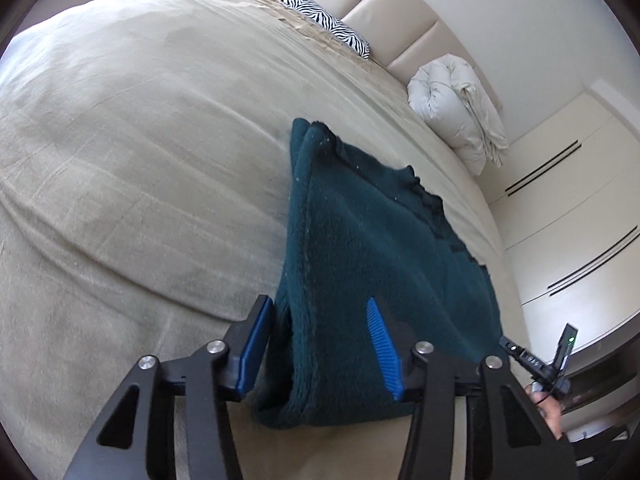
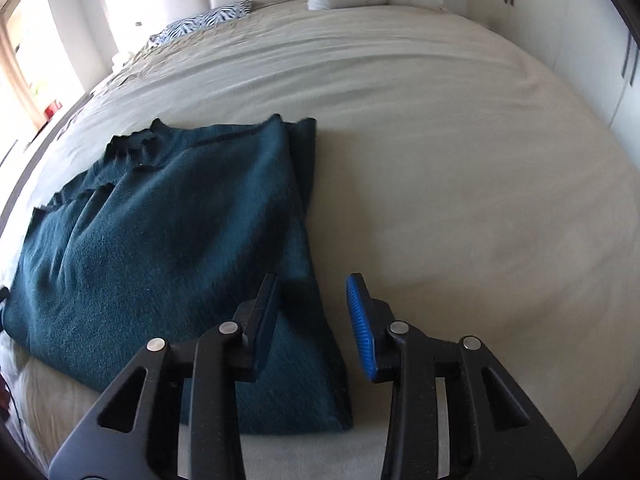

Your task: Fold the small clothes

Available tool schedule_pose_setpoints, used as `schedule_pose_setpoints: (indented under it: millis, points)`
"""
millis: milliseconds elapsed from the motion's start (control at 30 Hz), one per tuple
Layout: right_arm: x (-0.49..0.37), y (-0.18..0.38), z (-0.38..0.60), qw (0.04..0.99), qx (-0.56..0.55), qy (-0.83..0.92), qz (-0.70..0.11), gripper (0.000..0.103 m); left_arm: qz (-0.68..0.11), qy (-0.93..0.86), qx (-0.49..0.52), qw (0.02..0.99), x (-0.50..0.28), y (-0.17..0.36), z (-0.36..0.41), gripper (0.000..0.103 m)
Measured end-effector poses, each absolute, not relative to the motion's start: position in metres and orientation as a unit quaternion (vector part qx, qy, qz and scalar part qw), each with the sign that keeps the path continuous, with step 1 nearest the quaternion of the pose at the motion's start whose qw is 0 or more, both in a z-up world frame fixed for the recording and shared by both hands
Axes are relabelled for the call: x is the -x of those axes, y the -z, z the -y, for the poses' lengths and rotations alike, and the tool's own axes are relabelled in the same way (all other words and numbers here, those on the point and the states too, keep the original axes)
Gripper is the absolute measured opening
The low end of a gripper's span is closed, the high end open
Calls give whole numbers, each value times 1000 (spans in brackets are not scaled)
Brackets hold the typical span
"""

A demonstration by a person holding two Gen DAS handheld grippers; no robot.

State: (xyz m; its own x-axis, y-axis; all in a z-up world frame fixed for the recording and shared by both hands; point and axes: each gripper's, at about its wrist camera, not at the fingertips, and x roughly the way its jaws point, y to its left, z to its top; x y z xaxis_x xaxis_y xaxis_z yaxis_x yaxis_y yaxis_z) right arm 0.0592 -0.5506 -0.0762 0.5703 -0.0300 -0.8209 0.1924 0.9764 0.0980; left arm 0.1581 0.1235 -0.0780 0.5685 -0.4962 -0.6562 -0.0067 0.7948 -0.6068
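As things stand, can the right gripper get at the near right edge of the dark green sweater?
Probably yes. The right gripper is open just over the sweater, its fingers either side of the folded edge on the bed cover, with nothing between them. The left gripper works the other side.

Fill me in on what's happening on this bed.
A person with a claw in each hand is folding a dark green sweater on the bed. The left claw is open around the sweater's near edge. The right claw is open over its other side, gripping nothing.
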Motion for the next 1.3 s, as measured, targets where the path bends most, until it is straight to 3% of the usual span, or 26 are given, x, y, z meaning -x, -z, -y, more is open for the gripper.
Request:
schedule_pose_setpoints:
  millis: [133, 200, 267, 533, 867, 1033, 1300]
  points:
    - [-51, 81, 558, 878, -104, 59, -464, 27, -446, 144, 276, 839, -158, 82, -119, 46]
    - [-49, 80, 556, 878, -98, 52, -466, 12, -447, 141, 274, 840, -158, 82, -119, 42]
    - [-47, 76, 550, 881, -86, 56, -463, 7, -450, 138, 271, 840, -158, 83, -120, 34]
    - [-39, 73, 552, 884, -101, 62, -453, 6, -457, 131, 264, 839, -161, 84, -122, 21]
    - [-31, 74, 564, 880, -147, 62, -447, 6, -461, 111, 238, 848, -164, 79, -111, 22]
    - [-27, 72, 563, 881, -161, 51, -441, 7, -459, 96, 232, 852, -161, 77, -108, 29]
    - [-26, 68, 552, 890, -107, 60, -440, 5, -452, 91, 207, 863, -160, 75, -100, 26]
